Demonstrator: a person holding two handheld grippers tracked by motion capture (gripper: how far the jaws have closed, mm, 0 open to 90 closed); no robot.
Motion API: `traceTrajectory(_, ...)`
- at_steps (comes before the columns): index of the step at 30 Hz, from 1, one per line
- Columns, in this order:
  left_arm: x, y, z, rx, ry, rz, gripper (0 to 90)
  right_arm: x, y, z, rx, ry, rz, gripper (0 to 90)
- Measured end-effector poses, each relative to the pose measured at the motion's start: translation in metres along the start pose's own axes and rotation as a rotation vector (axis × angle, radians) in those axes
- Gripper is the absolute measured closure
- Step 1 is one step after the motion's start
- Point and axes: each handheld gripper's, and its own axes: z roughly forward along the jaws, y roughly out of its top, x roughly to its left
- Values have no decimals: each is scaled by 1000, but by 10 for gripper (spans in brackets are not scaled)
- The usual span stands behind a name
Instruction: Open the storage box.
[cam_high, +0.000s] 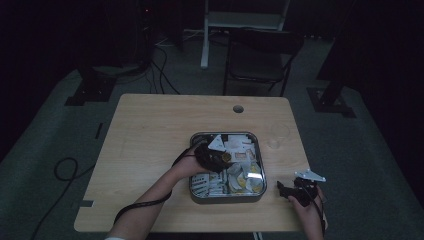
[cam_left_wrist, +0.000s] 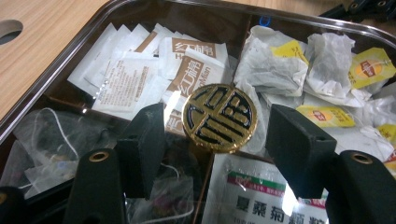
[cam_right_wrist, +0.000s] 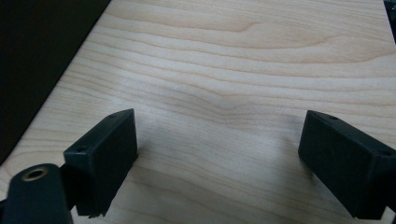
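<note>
The left gripper (cam_left_wrist: 215, 126) reaches into the tray (cam_high: 196, 191), its jaws on either side of a round gold-and-black disc (cam_left_wrist: 219, 117) that lies on the packets and tea bags (cam_left_wrist: 275, 65). The left pad sits right at the disc's edge and the right pad stands a little clear, so the jaws are apart and grip nothing. The right gripper (cam_right_wrist: 217, 158) rests over bare table (cam_right_wrist: 243, 60) just right of the tray, its jaws wide apart.
</note>
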Motion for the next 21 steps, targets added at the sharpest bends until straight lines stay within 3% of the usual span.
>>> traceTrajectory(6,-2,4,3,7,-13,0,471,0,0,0,0,0,0,112)
traceTrajectory(9,0,5,2,14,-1,-13,587,0,0,0,0,0,0,112)
traceTrajectory(21,-4,11,-3,14,16,0,594,0,0,0,1,0,1,112)
